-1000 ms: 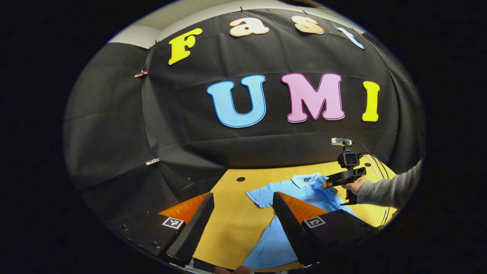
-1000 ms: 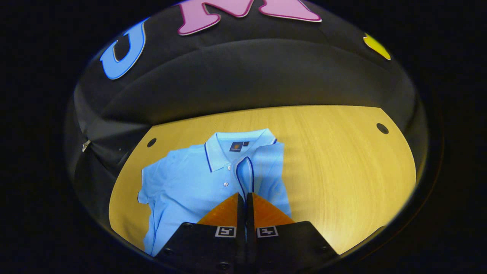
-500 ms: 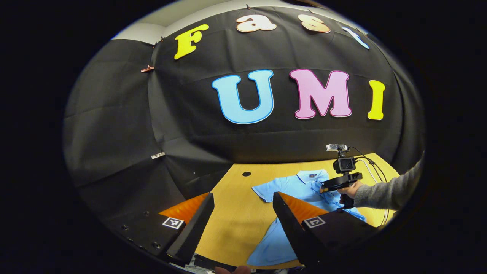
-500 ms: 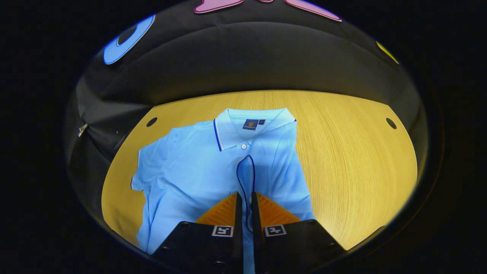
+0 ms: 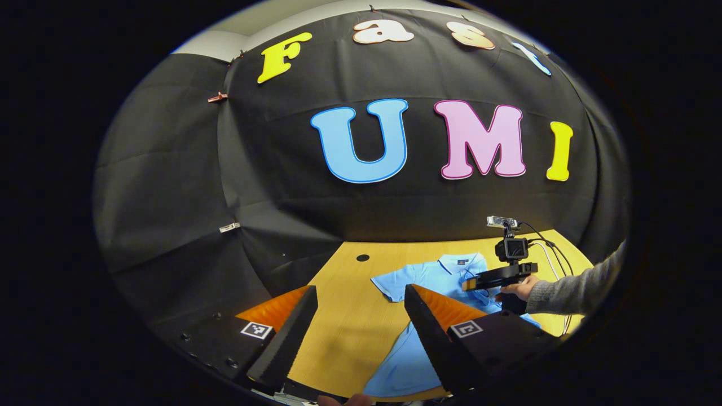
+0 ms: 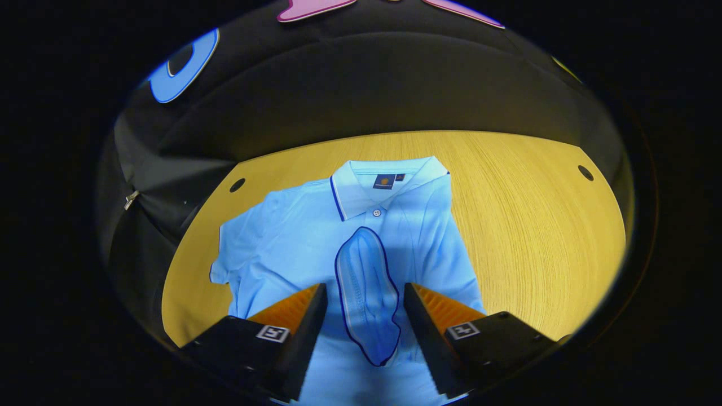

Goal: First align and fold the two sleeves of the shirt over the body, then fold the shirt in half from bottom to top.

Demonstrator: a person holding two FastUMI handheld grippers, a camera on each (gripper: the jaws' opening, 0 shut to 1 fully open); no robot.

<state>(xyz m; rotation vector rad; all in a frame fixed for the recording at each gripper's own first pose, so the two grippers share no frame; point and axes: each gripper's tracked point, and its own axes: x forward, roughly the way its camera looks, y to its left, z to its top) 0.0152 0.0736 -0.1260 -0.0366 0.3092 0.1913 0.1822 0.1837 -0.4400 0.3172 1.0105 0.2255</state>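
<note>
A light blue polo shirt [image 6: 293,248] lies face up on the wooden table [image 6: 536,225], collar toward the far wall. Its right sleeve [image 6: 366,293], edged in dark blue, lies folded over the chest. My right gripper [image 6: 364,287] is open just above it, one finger on each side of the sleeve and neither pressing on it. The other sleeve [image 6: 231,265] lies spread flat at the left. In the left gripper view, my left gripper [image 5: 361,288] hovers open and empty near the table's front edge, left of the shirt [image 5: 428,276]. That view also shows the right gripper [image 5: 471,285] over the shirt.
A hand [image 5: 516,288] in a grey sleeve [image 5: 569,287] holds the right gripper, with cables [image 5: 555,254] trailing behind it. The table has round holes [image 6: 237,185] [image 6: 585,172] near its far corners. Black cloth walls close the booth behind the table.
My right gripper was shut on the sleeve's edge and has now opened, letting the sleeve drop flat onto the chest. The left gripper has barely moved.
</note>
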